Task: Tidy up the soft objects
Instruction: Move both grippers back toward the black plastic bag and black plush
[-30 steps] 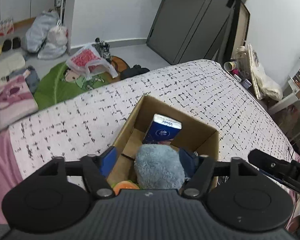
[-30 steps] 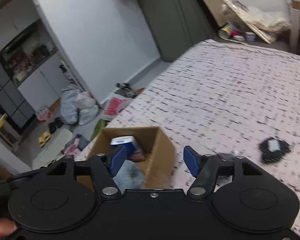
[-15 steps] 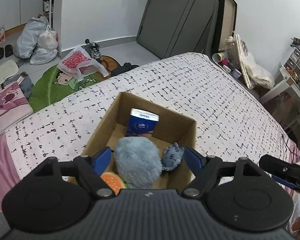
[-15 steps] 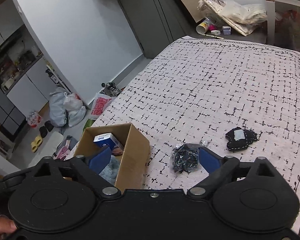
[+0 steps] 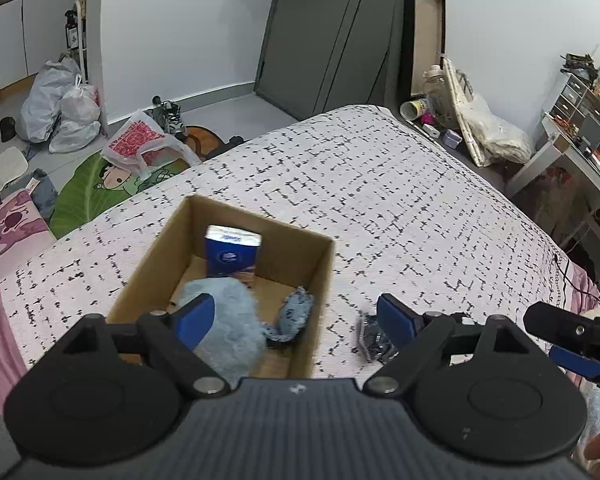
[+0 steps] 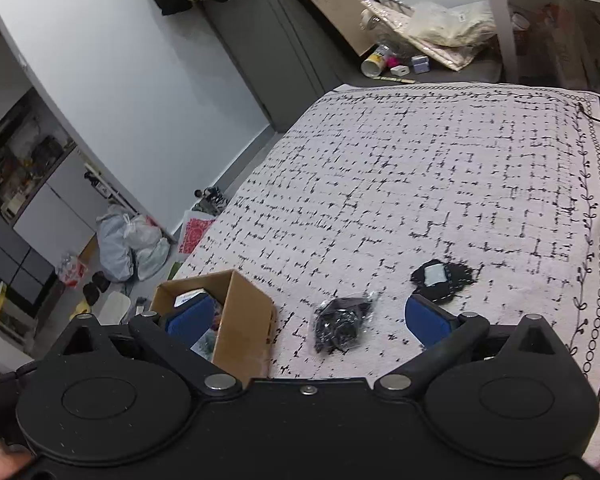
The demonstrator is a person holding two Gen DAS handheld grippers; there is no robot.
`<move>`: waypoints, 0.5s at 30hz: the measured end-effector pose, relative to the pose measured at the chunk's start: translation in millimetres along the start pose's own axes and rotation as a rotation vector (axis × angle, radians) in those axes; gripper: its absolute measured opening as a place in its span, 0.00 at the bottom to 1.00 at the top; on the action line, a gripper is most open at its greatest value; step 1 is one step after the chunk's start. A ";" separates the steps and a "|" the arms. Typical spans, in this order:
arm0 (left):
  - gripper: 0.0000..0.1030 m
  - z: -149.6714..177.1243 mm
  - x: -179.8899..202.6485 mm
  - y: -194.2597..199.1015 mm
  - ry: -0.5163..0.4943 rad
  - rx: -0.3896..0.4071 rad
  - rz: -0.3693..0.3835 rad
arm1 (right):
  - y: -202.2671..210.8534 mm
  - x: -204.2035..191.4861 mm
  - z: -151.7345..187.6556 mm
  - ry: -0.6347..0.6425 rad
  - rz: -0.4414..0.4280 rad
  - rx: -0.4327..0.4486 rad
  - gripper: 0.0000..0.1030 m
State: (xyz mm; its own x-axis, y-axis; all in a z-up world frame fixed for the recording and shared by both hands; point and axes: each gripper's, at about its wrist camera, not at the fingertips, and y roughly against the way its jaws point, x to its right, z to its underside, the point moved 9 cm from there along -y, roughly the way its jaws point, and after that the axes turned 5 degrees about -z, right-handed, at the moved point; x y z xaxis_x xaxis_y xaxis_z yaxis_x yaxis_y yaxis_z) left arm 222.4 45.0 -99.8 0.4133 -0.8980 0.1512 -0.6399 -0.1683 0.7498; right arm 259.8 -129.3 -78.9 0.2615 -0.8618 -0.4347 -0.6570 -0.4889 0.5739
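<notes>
Two hand-held grippers hang over a bed strewn with soft items. The left gripper [image 5: 295, 318] has its jaws opening, blue pads spread wide with nothing pressed between them; the near corner of a cardboard box [image 5: 320, 280] lies in the gap below. The right gripper [image 6: 306, 320] is likewise opening, its pads clear of everything, and a crinkled black packet [image 6: 342, 322] lies on the bedspread between its fingers, untouched.

Inside the open box, seen from the left wrist camera, a fluffy pale-blue plush [image 5: 227, 326] fills the near end, a small blue-grey soft piece [image 5: 295, 312] rests against the right wall, and a blue-and-white tissue pack [image 5: 231, 254] stands upright at the far end; the printing on its top and the round logo on its front are too blurred to read. The same black packet sits just right of the box, beside the left gripper's right finger.

Farther out on the white bedspread [image 6: 440, 168] with its black broken-grid pattern, a second dark item with a pale label [image 6: 440, 276] lies near the right gripper's right finger; the label's writing cannot be made out.

Beyond the bed's edge, a red-and-white printed plastic bag [image 5: 139, 144] lies on a green cartoon floor mat [image 5: 83, 184], near tied white bags [image 5: 59, 108] by the wall. No lettering there is legible.
</notes>
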 end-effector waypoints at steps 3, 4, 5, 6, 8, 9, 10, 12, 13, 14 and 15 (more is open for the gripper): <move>0.85 0.6 10.2 0.0 -0.002 -0.002 -0.002 | 5.2 8.9 -3.2 -0.014 0.001 0.014 1.00; 0.85 1.0 13.3 0.5 -0.001 -0.003 -0.003 | 6.5 12.5 -3.9 -0.022 0.002 0.016 1.00; 0.85 1.2 16.2 0.4 -0.002 -0.004 -0.002 | 7.6 16.8 -4.5 -0.028 0.003 0.018 1.00; 0.85 1.3 19.7 0.3 -0.004 -0.002 0.001 | 8.6 20.5 -5.1 -0.034 0.004 0.019 1.00; 0.85 1.4 27.0 0.3 -0.016 0.002 0.002 | 10.9 26.9 -5.4 -0.048 0.005 0.022 1.00; 0.85 1.5 30.2 0.1 -0.022 0.003 0.002 | 11.5 30.1 -5.5 -0.055 0.006 0.022 1.00; 0.85 1.6 34.1 -0.2 -0.029 0.003 0.004 | 12.2 33.2 -5.6 -0.062 0.006 0.022 1.00; 0.85 2.0 41.7 -1.1 -0.035 0.001 0.008 | 14.3 40.0 -6.2 -0.075 0.005 0.026 1.00; 0.85 2.5 44.6 -1.5 -0.036 0.000 0.008 | 15.2 43.2 -6.5 -0.083 0.004 0.028 1.00; 0.85 2.7 48.3 -2.0 -0.038 -0.003 0.007 | 15.8 46.1 -7.0 -0.091 0.003 0.028 1.00; 0.85 2.8 52.0 -2.7 -0.041 -0.004 0.005 | 16.4 48.8 -7.7 -0.098 0.003 0.030 1.00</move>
State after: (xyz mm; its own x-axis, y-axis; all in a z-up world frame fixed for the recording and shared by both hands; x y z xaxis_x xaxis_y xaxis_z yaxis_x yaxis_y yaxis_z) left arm 243.7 -2.4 -95.8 0.3828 -0.9148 0.1287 -0.6393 -0.1617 0.7517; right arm 267.2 -180.4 -85.4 0.1905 -0.8451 -0.4995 -0.6790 -0.4809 0.5547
